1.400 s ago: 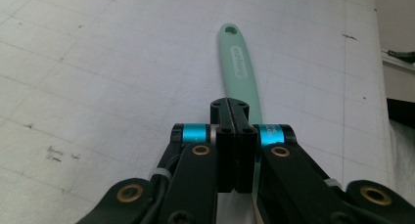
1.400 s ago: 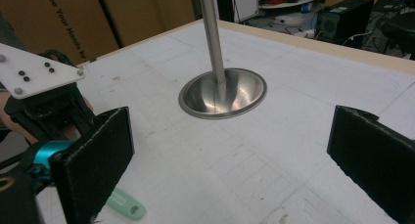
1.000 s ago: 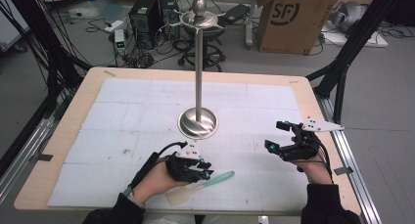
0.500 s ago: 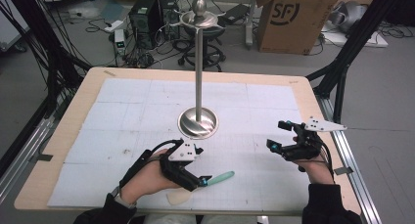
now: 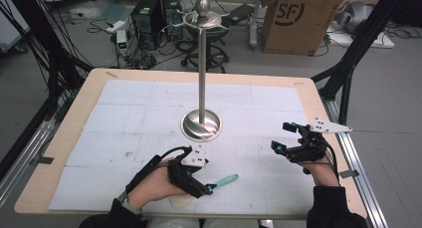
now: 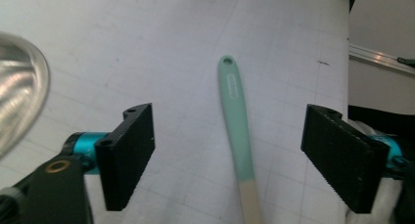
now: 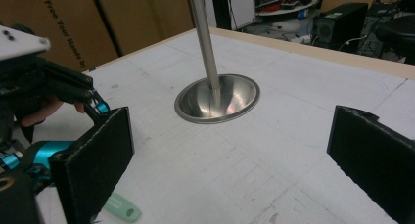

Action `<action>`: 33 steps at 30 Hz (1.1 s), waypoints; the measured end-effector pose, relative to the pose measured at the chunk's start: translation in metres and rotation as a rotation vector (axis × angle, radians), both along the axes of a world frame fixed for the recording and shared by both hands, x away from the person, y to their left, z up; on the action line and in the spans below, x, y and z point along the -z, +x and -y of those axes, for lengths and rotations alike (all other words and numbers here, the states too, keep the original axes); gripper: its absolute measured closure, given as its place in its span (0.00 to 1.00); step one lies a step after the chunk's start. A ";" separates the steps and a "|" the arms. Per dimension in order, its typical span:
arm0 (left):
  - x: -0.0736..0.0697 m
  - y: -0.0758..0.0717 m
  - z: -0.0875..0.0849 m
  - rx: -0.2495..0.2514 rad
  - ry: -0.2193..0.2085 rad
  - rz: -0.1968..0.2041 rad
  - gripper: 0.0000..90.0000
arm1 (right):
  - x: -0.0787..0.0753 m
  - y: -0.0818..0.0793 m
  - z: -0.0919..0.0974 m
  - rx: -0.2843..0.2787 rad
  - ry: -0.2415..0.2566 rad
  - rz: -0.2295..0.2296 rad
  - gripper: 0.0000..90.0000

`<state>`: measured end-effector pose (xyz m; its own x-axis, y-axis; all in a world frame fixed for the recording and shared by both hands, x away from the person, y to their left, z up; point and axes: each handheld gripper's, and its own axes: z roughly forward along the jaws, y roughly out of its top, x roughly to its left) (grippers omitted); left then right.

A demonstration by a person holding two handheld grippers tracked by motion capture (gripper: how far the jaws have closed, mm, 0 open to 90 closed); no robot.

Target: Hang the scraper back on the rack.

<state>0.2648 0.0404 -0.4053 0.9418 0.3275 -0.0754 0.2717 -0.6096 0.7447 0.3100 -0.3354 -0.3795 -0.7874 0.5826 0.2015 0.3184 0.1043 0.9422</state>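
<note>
While we are judging progress: the spatula (image 6: pixel 236 117) is lying flat on the surface (image 5: pixel 129 113), not yet gripped or lifted
Left tongs (image 5: pixel 206 188): jaws have just been opening, now standing apart astride the mint handle, pads not pressing it
Right tongs (image 5: pixel 284 137): standing apart and bare, facing the steel stand (image 5: pixel 201 124)
Remaining: we are guessing closing and lifting
Hidden: the hand is covering the pale blade end

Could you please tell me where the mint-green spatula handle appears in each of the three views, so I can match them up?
High view: spatula handle lies bottom centre, just right of the left gripper.
Left gripper view: it runs up the middle between the open jaws, untouched.
Right gripper view: its tip lies bottom left.
Shared landmark: the steel stand base.
</note>
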 end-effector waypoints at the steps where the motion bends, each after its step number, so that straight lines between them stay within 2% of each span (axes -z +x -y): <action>1: 0.001 0.001 0.001 0.000 0.009 -0.002 0.26 | 0.000 0.000 0.001 0.003 0.002 0.002 0.03; 6: 0.010 0.001 0.008 0.027 0.098 -0.030 0.29 | 0.002 0.000 0.005 0.014 -0.002 -0.008 0.03; 8: 0.013 0.001 0.011 0.044 0.126 -0.014 0.29 | 0.002 -0.001 0.005 0.013 -0.010 -0.009 0.03; 11: 0.016 -0.002 0.015 0.075 0.138 -0.021 0.29 | 0.002 -0.003 0.006 0.020 -0.012 -0.010 0.03; 15: 0.020 -0.003 0.022 0.089 0.178 -0.017 0.30 | 0.004 -0.005 0.006 0.019 -0.022 -0.010 0.03; 16: 0.021 -0.003 0.023 0.092 0.193 -0.014 0.35 | 0.005 -0.007 0.007 0.021 -0.022 -0.018 0.03; 18: 0.022 -0.004 0.026 0.077 0.211 -0.005 0.38 | 0.006 -0.007 0.007 0.021 -0.026 -0.016 0.03; 19: 0.022 -0.004 0.027 0.073 0.218 -0.006 0.45 | 0.006 -0.009 0.009 0.022 -0.027 -0.022 0.03; 26: 0.020 -0.002 0.027 0.044 0.230 -0.017 0.56 | 0.006 -0.013 0.014 0.036 -0.018 -0.020 0.03; 33: 0.017 -0.004 0.024 0.025 0.254 -0.036 0.69 | 0.007 -0.012 0.012 0.022 -0.025 -0.030 0.03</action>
